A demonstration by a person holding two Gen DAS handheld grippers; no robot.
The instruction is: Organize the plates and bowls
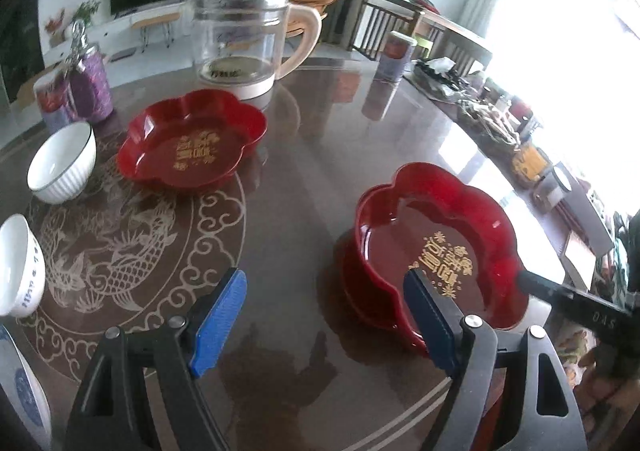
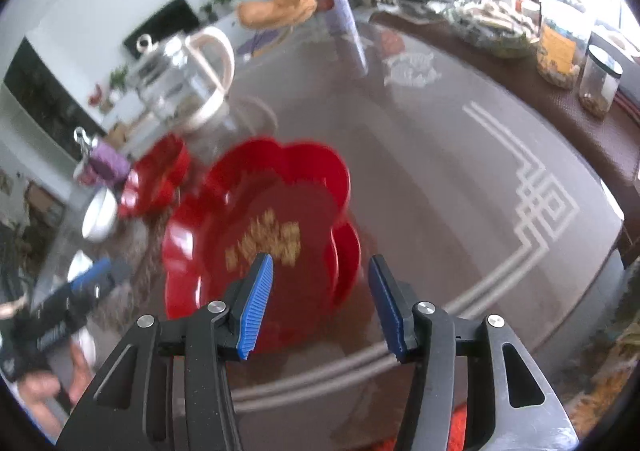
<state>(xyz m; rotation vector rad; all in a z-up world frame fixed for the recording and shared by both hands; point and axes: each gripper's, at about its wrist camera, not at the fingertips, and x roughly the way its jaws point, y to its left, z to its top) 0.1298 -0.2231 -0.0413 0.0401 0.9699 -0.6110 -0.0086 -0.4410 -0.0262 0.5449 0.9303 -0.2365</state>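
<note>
Presently, two red flower-shaped plates sit nested as a stack near the tabletop edge closest to the person, the upper one slightly off-centre on the lower. A third red plate lies alone toward the tabletop's middle, just in front of the glass kettle. White ribbed bowl and a blue-patterned bowl stand apart along the left edge; a further blue-and-white rim shows at the lower left corner.

Left hand-held gripper: jaws spread wide, nothing between them, its right finger overlapping the stack's near rim in view. Right hand-held gripper: jaws apart, empty, poised over the stack's near rim.

Judgement: plate stacking roughly two-thirds done; the lone plate needs adding, and the bowls are not yet gathered.
</note>
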